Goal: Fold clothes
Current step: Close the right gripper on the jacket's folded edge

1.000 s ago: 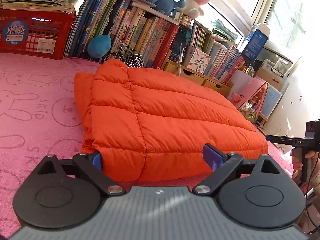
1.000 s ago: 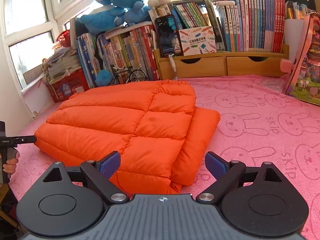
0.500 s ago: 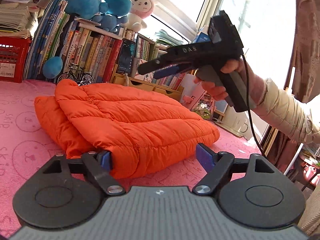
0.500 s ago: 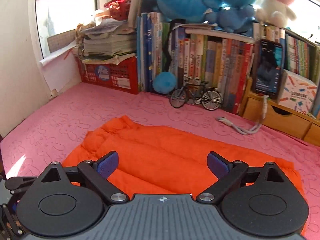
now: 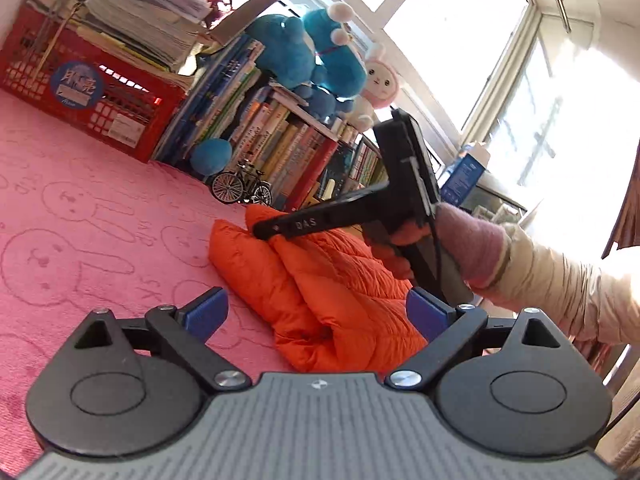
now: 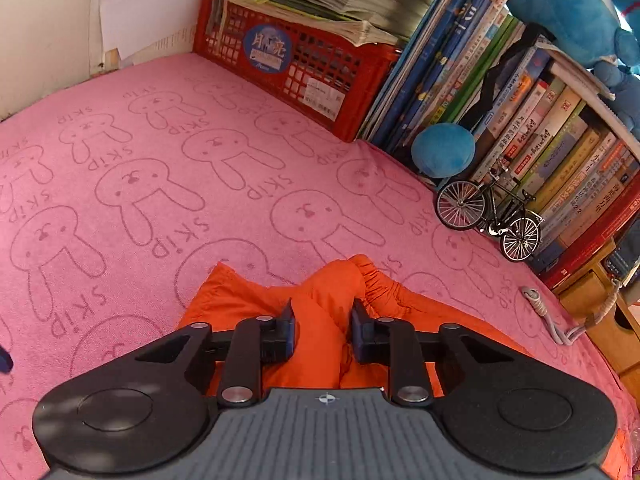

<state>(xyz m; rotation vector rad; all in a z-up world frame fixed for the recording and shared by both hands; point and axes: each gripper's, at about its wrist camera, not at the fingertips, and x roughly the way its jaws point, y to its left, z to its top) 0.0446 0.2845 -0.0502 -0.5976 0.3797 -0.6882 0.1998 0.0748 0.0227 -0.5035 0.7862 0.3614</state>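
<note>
The puffy orange quilted down jacket [image 5: 320, 280] is lying partly folded on the pink towelling cover printed with rabbit outlines [image 6: 160, 168], its far end pointing toward the row of upright books [image 6: 540, 128] and the small model bicycle [image 6: 490, 212] standing in front of them. The right gripper [image 6: 322, 332] is tilting down onto that far end, and its jaws have just been closing: the blue-faced pads [image 6: 289, 334] are now standing close together with a raised ridge of orange fabric pinched between them, so I am judging it to be clamped on the jacket near the gathered elastic edge that shows just beyond the fingertips. From the left wrist view the same tool [image 5: 344, 216] is reaching across over the garment, carried by a hand [image 5: 452, 248] in a pink cuff and cream sleeve. The left gripper [image 5: 316, 314] is hanging near the nearer end of the jacket with its jaws having just been opening further; they are standing wide apart, the orange bulk is lying ahead of and between the pads, and nothing is pressed. The jacket's long axis is running away from the left gripper toward the right one, so the right hand is holding the far end while the left is nearer the unheld near end. In my judgement the coming move is turning on this: the pinched far end would be carried back along that axis toward the left gripper to make the next fold. Slippery padded fabric may be sliding from a narrow pinch.
</note>
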